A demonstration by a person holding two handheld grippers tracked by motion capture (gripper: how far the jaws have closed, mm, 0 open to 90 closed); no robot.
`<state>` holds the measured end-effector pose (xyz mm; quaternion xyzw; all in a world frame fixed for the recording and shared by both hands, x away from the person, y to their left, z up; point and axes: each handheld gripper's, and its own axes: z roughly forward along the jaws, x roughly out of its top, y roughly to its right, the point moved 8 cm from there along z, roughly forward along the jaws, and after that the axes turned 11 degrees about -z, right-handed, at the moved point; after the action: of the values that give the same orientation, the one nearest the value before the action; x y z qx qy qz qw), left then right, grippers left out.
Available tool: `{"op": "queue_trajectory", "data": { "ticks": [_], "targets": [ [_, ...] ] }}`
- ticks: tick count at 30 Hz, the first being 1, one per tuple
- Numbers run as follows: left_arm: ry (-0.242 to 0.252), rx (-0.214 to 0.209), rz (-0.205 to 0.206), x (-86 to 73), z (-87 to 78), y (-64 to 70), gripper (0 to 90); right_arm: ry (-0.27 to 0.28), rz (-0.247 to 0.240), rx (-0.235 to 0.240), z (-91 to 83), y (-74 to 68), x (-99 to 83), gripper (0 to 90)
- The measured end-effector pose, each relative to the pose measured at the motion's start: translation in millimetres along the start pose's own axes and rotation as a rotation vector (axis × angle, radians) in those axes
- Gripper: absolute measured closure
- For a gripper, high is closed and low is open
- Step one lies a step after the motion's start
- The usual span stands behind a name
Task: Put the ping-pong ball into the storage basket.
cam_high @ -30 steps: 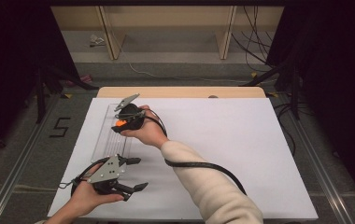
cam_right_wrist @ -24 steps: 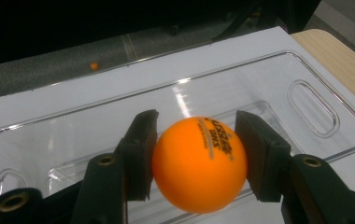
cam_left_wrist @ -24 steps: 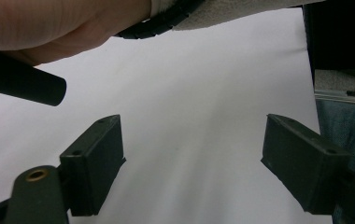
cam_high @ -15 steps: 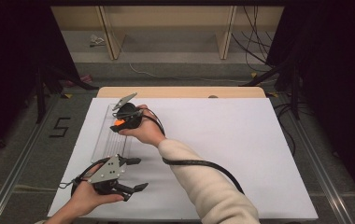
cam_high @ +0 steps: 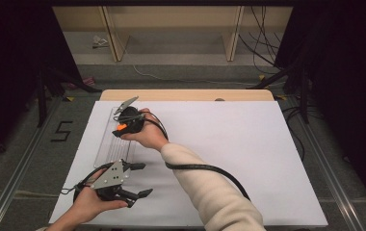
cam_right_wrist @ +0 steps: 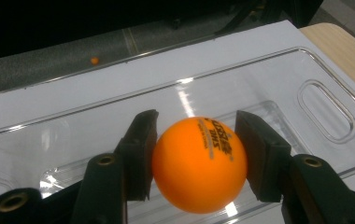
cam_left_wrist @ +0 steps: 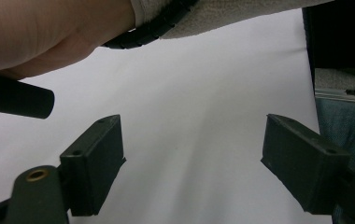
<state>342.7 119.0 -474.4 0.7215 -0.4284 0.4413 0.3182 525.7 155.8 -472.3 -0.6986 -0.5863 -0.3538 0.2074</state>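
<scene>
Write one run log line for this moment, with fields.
right gripper: shut on orange ball | over clear tray | left gripper: open, holds nothing, near table front

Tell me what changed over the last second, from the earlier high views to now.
Very little. The right gripper, shut on the orange ball, eased slightly toward the far end of the clear tray; nothing was taken or let go. The left gripper stayed open near the table's near left corner.
</scene>
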Motion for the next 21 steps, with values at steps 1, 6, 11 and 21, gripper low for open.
{"op": "queue_trajectory", "data": {
  "ticks": [1,6,11,21],
  "targets": [
    [0.000,0.001,-0.002,0.0,0.0,0.1,20.2,0.001,0.000,-0.001,0.7,0.0,0.1,50.9],
    [0.000,0.000,0.000,0.0,0.0,0.0,20.2,-0.005,0.000,0.006,3.0,-1.2,-0.5,50.8],
    [-0.001,-0.001,0.001,-0.1,0.1,0.2,20.2,-0.010,0.002,0.008,4.6,-1.6,-1.9,50.7],
    [-0.001,0.000,-0.001,-0.2,0.1,0.2,20.2,-0.020,0.001,0.013,8.3,-2.6,-4.7,50.3]
  ]
}}
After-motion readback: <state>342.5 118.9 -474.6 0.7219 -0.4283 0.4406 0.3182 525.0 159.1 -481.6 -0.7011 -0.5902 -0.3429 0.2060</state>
